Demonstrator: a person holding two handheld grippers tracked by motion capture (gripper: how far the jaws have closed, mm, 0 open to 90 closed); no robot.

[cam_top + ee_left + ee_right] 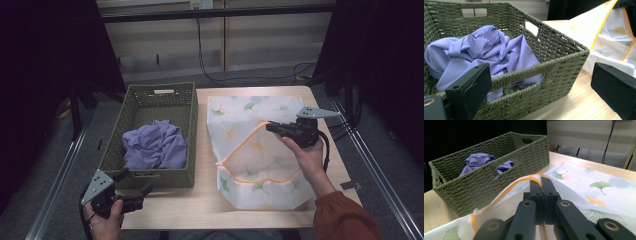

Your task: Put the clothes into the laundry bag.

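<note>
A white mesh bag [260, 175] printed with ginkgo leaves lies on the wooden table [200, 202]. Its orange-trimmed mouth [245, 140] is lifted open. My right gripper [270, 127] is shut on that orange trim [506, 191], with the jaws of the right gripper [541, 186] pressed together over it. A crumpled purple cloth [155, 145] lies in the green woven basket [150, 177] left of the bag. My left gripper [136, 181] hovers open at the basket's near left corner. In the left gripper view, the left gripper [541, 82] stands wide before the basket wall [559, 60], with the cloth [486, 50] beyond.
The basket [486, 182] stands close beside the bag [599, 195], with a narrow strip of table between them. Metal rails run along both sides of the table, and cables hang at the back wall.
</note>
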